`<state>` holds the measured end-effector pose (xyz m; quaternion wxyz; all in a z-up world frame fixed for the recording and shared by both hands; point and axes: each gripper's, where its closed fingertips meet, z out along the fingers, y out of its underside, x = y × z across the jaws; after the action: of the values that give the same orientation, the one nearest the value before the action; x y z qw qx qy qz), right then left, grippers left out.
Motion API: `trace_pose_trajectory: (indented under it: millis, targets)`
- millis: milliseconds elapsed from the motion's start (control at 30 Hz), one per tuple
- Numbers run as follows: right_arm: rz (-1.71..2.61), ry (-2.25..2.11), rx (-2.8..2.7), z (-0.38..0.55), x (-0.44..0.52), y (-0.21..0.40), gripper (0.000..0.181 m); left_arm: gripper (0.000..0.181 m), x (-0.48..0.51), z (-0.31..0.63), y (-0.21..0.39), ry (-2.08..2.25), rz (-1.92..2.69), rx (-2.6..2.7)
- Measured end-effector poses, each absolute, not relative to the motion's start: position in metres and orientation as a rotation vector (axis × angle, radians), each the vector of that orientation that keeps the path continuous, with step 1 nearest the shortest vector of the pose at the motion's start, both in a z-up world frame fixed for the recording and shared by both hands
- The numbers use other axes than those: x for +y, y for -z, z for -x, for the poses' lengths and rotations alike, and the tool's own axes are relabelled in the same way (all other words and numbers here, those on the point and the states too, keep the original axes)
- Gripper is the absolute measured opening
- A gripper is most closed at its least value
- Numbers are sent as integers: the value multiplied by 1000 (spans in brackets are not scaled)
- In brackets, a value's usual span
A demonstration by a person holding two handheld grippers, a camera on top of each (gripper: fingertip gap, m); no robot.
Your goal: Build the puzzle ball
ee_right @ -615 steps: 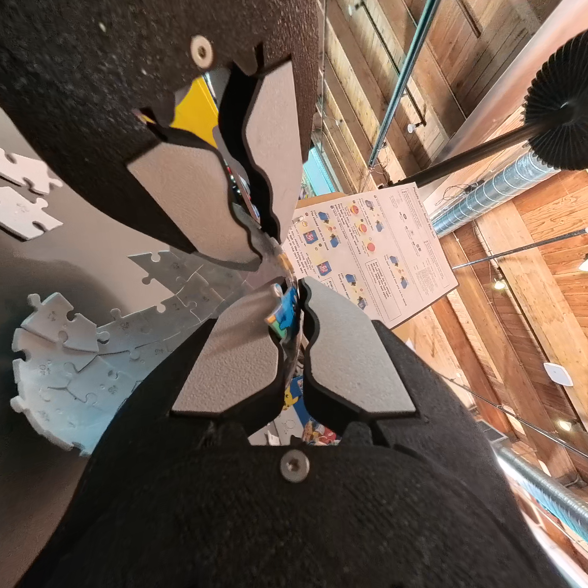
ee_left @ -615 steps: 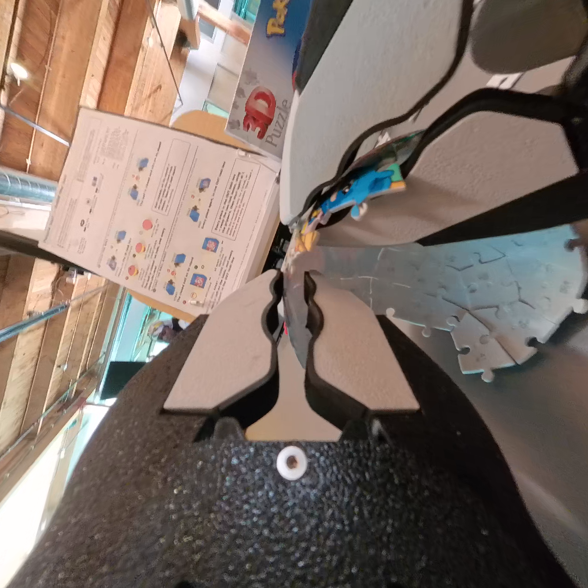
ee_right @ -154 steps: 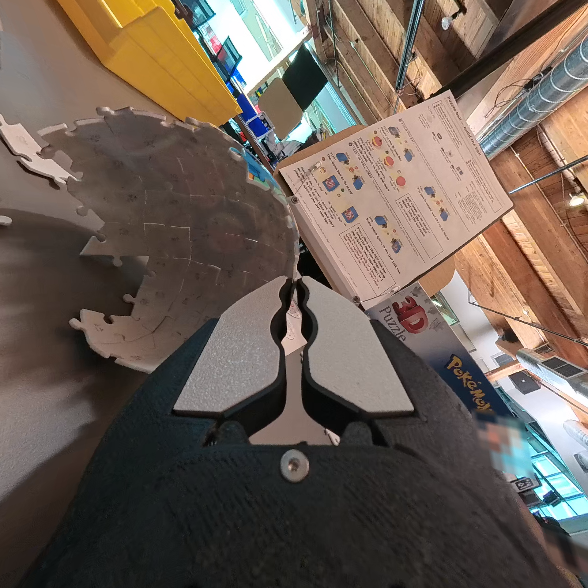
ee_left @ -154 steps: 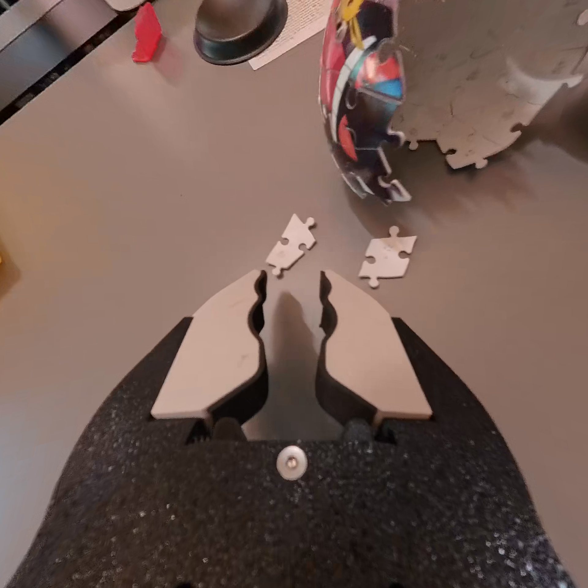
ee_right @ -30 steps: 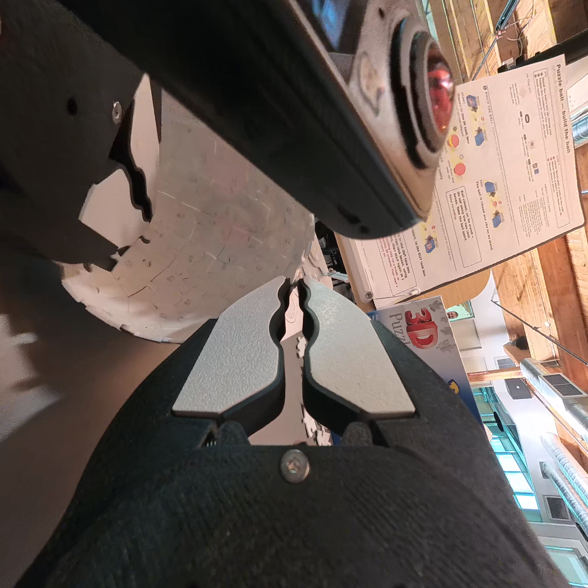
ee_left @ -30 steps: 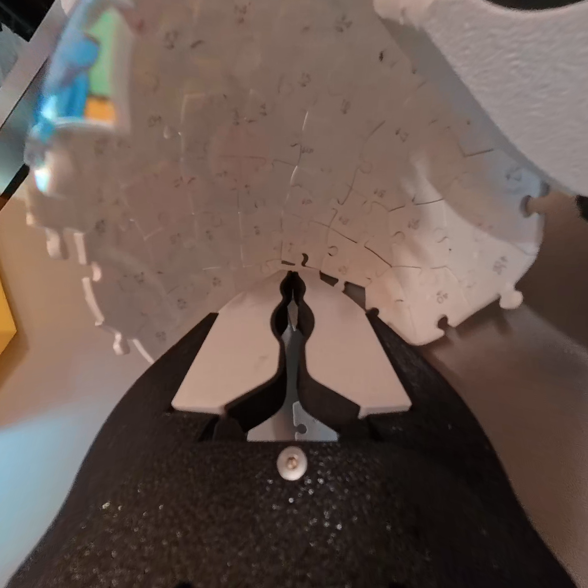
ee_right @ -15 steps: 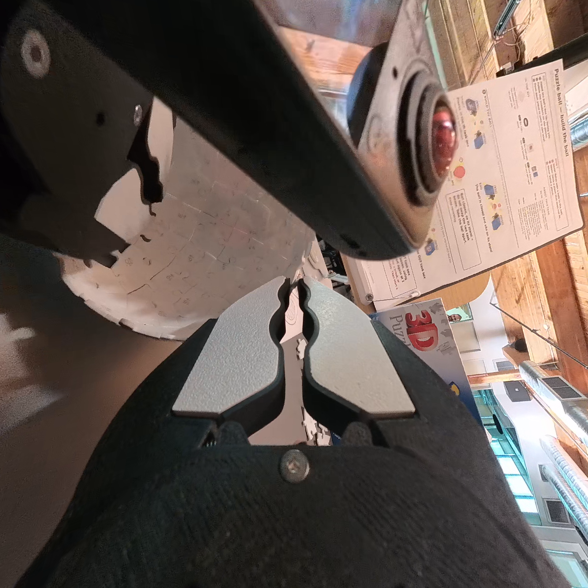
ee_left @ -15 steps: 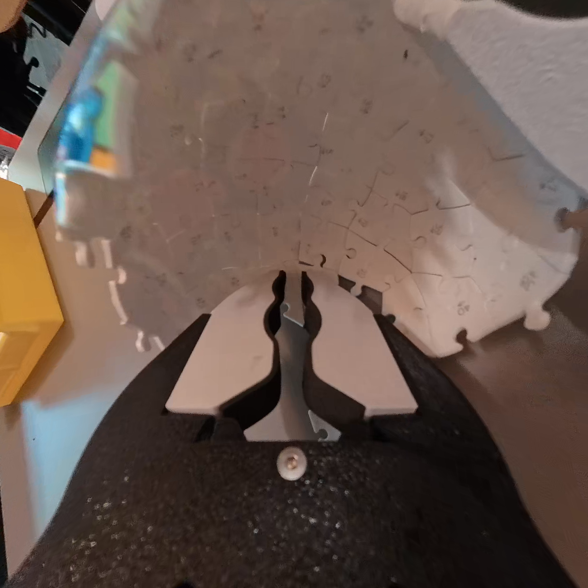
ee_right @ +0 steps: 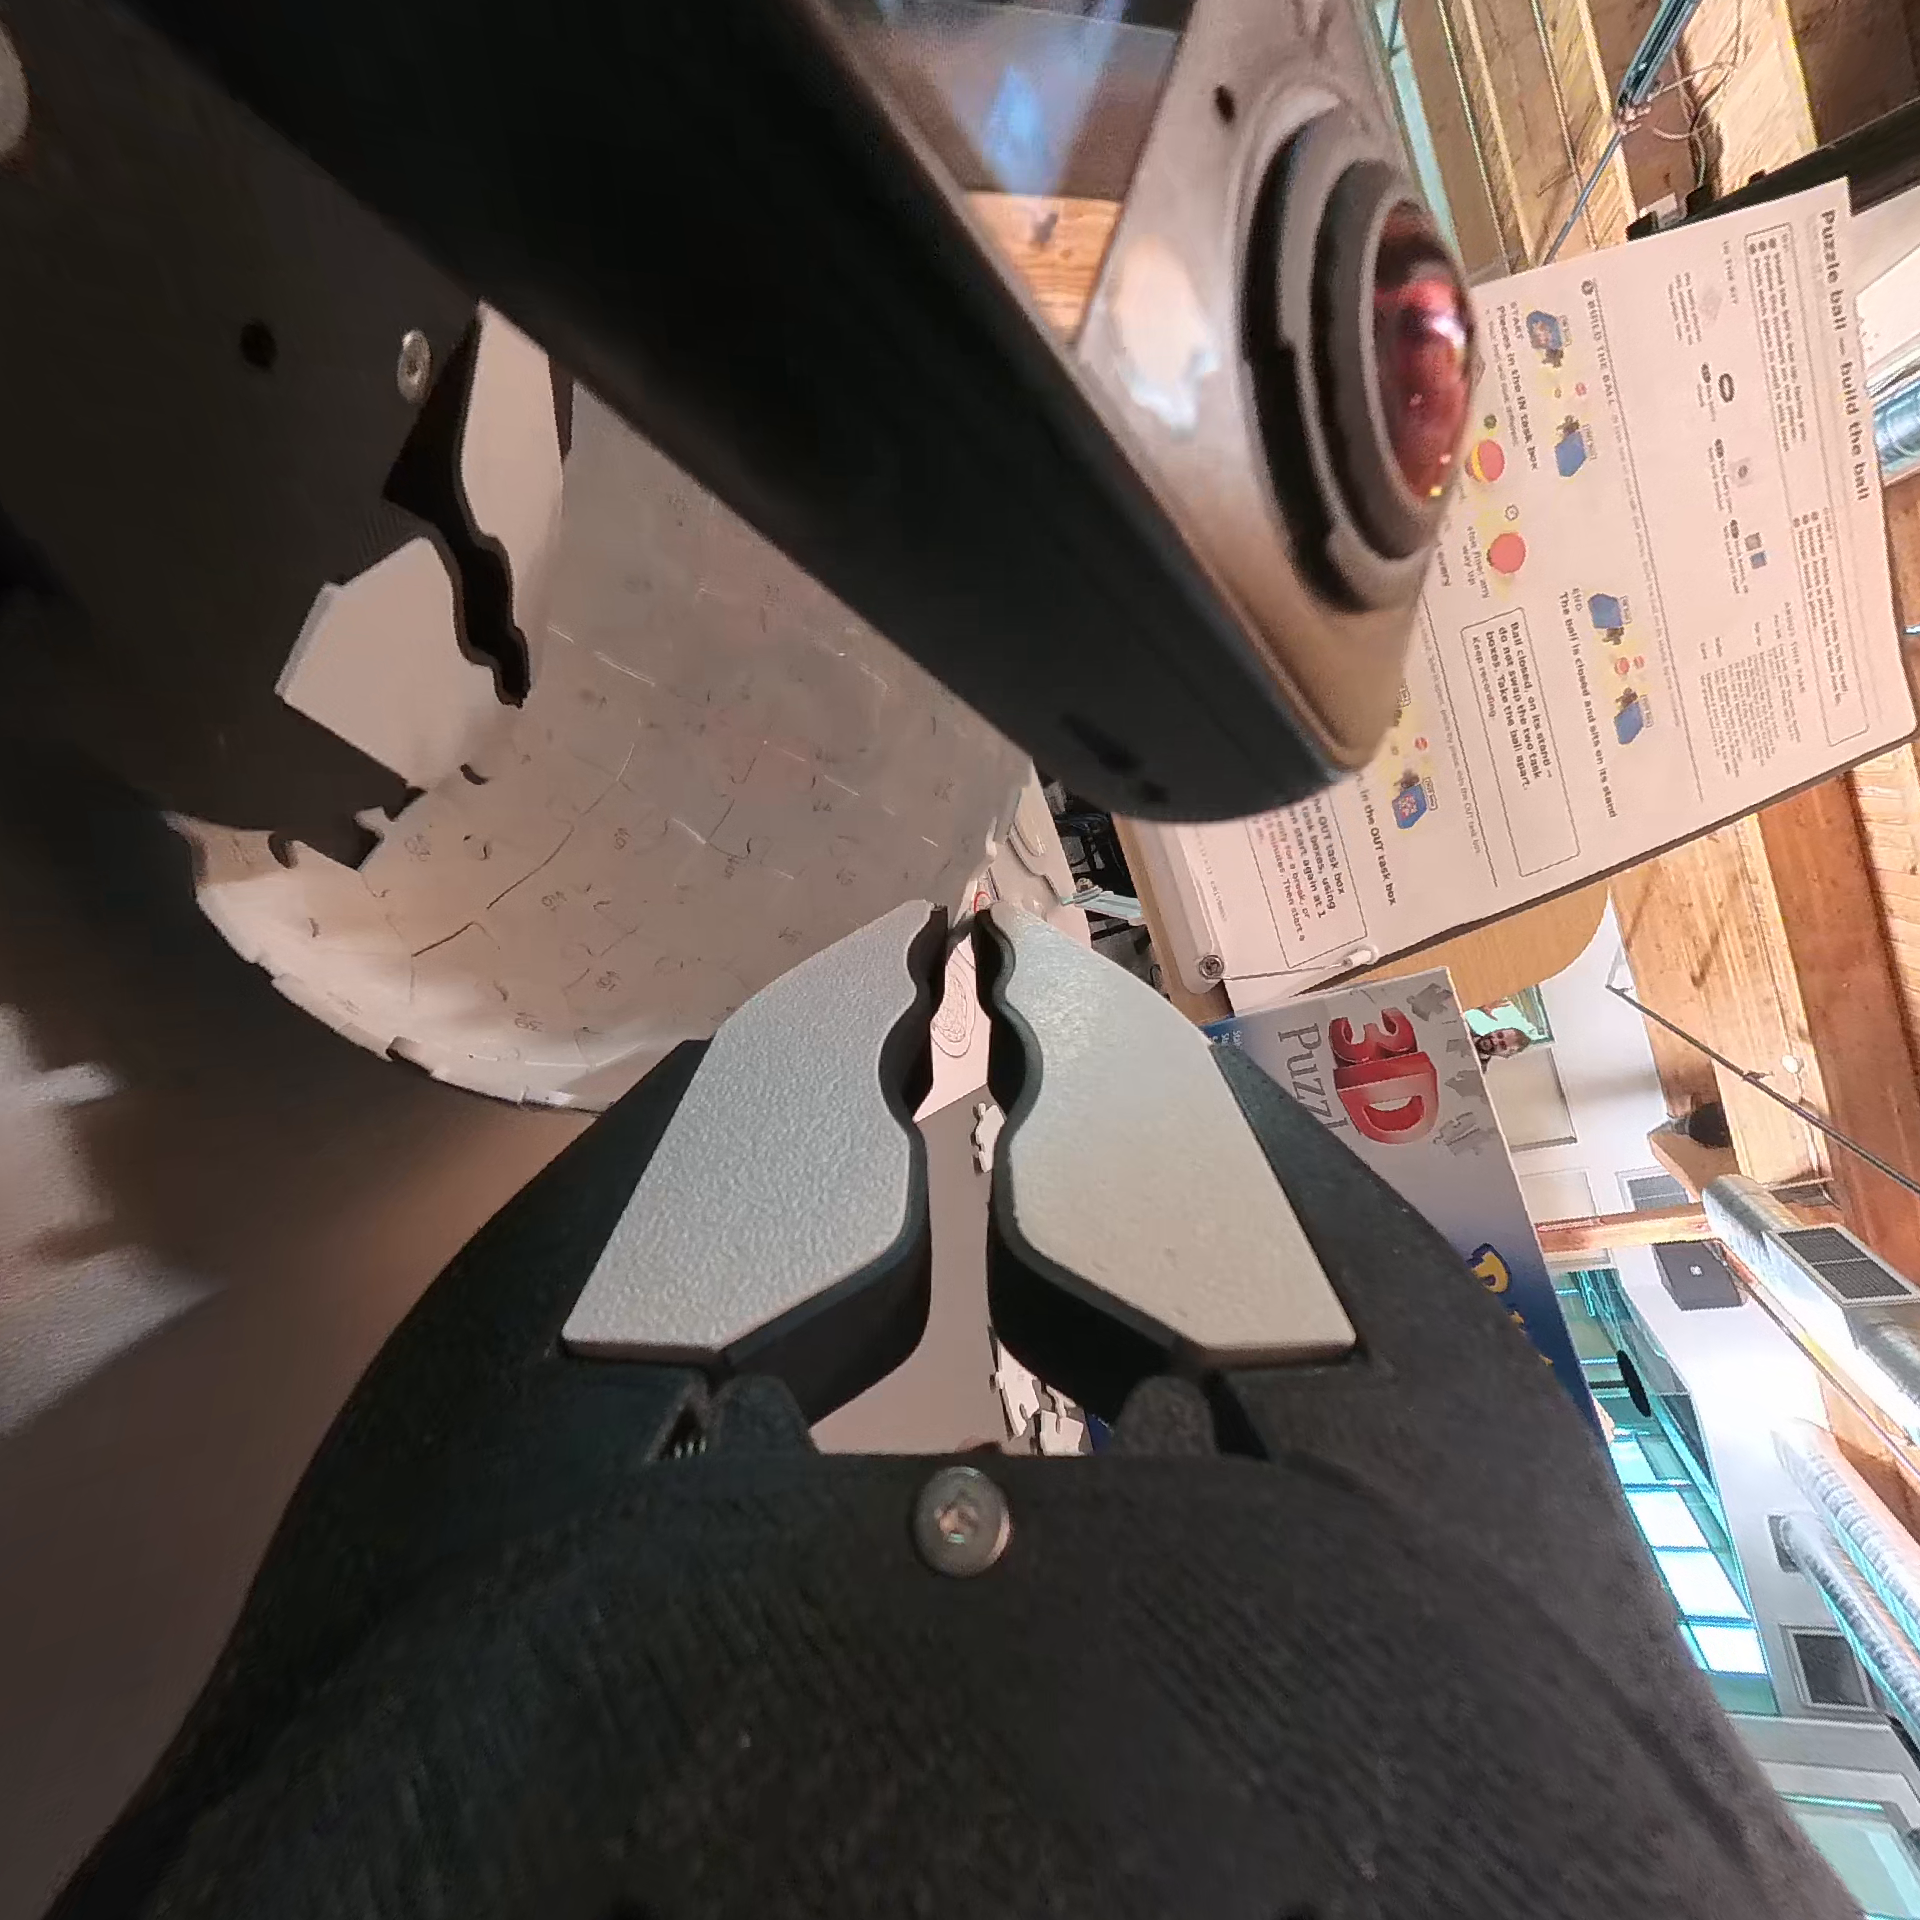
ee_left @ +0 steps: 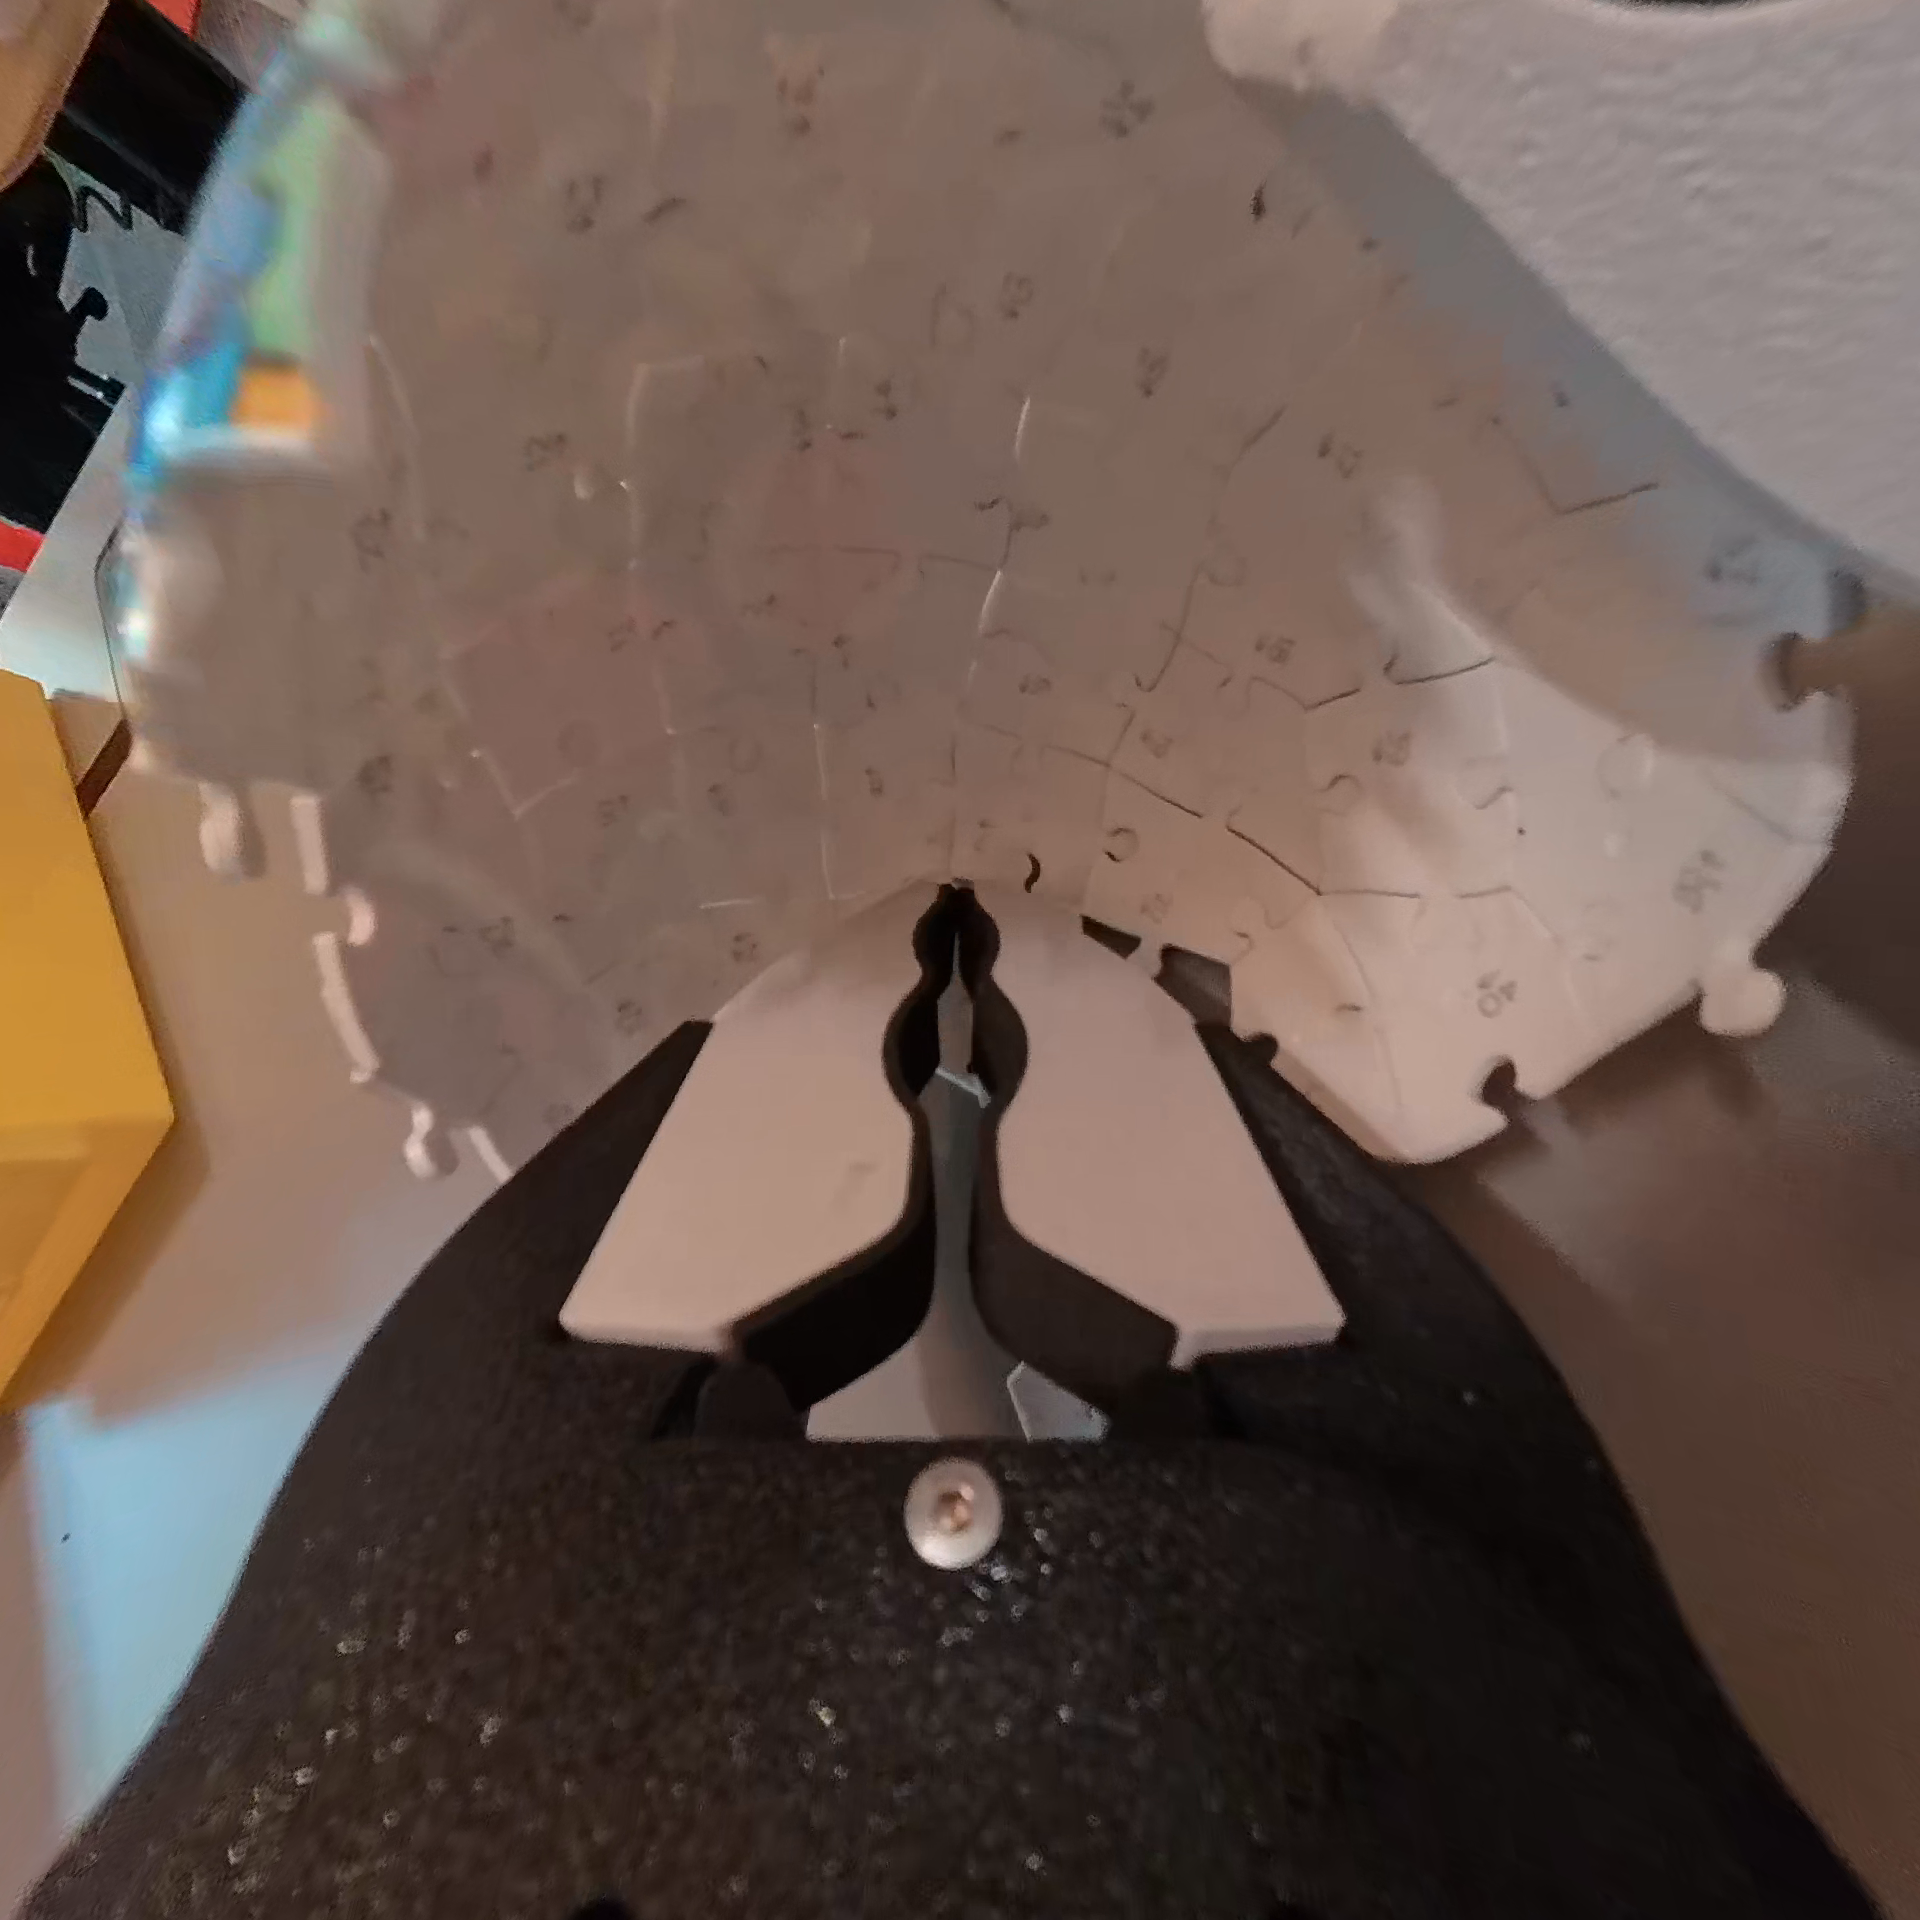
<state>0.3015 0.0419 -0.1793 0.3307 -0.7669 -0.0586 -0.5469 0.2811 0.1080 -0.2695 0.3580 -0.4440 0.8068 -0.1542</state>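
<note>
We see a room of timber beams (ee_right: 1766, 83) and metal ducts (ee_right: 1829, 1278) above a grey counter (ee_left: 1662, 1299), where a yellow bin (ee_left: 62, 1018) sits at the left. The half-built puzzle ball (ee_left: 935, 540) shows us its white hollow inside, held off the counter between the tools. Our left hand-held gripper (ee_left: 961, 935) is pinching its lower rim, our right hand-held gripper (ee_right: 961, 920) its edge beside the instruction sheet (ee_right: 1662, 540).
</note>
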Motion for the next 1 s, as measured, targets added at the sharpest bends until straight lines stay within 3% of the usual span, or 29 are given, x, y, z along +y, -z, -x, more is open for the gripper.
trace_pose_trajectory:
  millis: [433,1000]
  targets:
    - [2001,1462,-181,-300,41,179,5,0,112,-264,250,404,1189,2059]
    - [1981,1487,-226,-297,41,178,5,0,106,-273,271,387,1113,2127]
